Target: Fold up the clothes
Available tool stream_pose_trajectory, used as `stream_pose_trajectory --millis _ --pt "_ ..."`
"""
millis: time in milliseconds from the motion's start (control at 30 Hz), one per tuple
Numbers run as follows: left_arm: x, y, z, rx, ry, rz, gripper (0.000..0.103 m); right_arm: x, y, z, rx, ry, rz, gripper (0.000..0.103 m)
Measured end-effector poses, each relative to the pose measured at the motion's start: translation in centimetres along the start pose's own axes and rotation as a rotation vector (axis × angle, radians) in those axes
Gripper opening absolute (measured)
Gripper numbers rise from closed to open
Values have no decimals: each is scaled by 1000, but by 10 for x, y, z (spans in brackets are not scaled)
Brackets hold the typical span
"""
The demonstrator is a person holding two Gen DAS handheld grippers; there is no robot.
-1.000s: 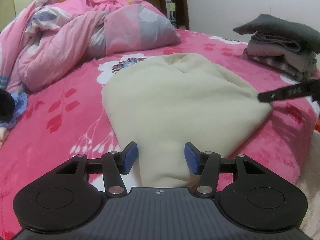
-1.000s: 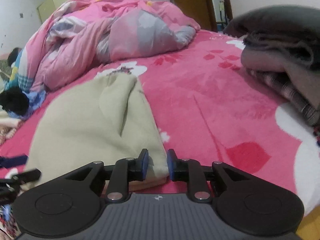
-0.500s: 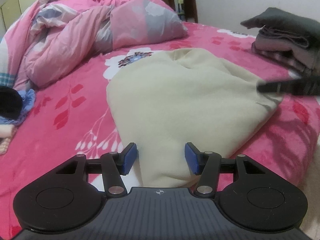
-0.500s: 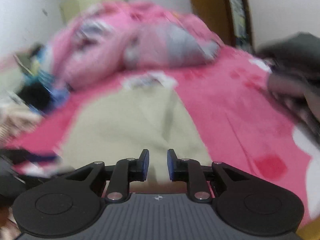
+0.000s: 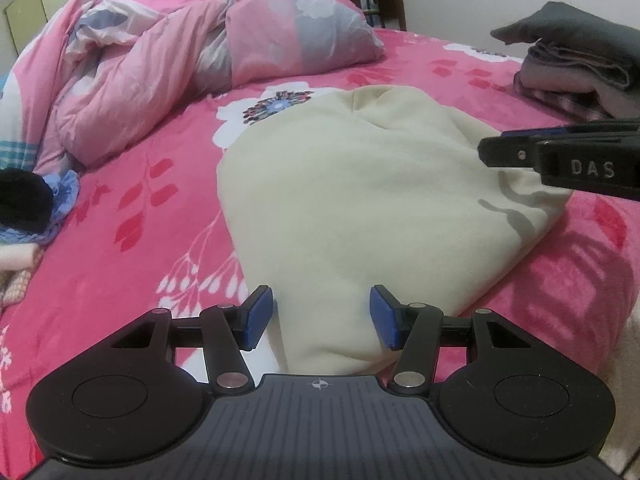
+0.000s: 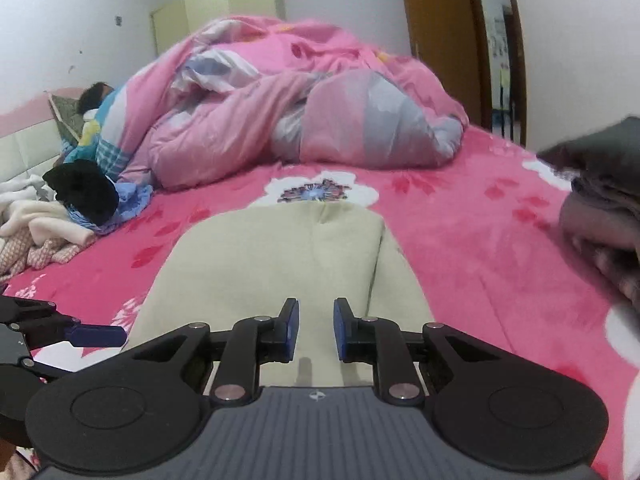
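On pink floral bedspread (image 5: pixel 120 184) — cream garment (image 5: pixel 360 200), rumpled duvet (image 6: pixel 280 112) behind.

We read only "DAS", raised lettering on the black plastic right gripper finger (image 5: pixel 588 169).

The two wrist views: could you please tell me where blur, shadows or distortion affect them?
Left wrist view: sharp; the right tongs cast a grey shadow on the cream garment, and fisheye bending curves the bed. Right wrist view: mostly sharp, but the folded dark clothes at the right edge are smeared; faint finger shadows fall on the garment between the tongs.
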State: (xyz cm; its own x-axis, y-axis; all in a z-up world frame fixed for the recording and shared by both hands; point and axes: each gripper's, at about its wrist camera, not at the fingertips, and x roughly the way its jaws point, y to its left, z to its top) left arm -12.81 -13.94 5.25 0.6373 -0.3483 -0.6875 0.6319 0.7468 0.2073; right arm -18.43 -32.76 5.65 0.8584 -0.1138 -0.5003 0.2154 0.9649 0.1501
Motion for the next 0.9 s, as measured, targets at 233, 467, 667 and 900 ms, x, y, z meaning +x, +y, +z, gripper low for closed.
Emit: stream_pose_trajectory --millis 233,467,667,900 --pt "0 -5 3 25 14 18 55 20 -3 -23 4 47 -5 18" --pt "0 -9 4 38 20 37 56 27 -7 -21 17 51 11 18" --pt "0 -11 5 51 24 48 56 27 -8 -22 20 50 18 18" --pt "0 -13 6 63 28 58 56 26 -7 -24 23 42 18 18"
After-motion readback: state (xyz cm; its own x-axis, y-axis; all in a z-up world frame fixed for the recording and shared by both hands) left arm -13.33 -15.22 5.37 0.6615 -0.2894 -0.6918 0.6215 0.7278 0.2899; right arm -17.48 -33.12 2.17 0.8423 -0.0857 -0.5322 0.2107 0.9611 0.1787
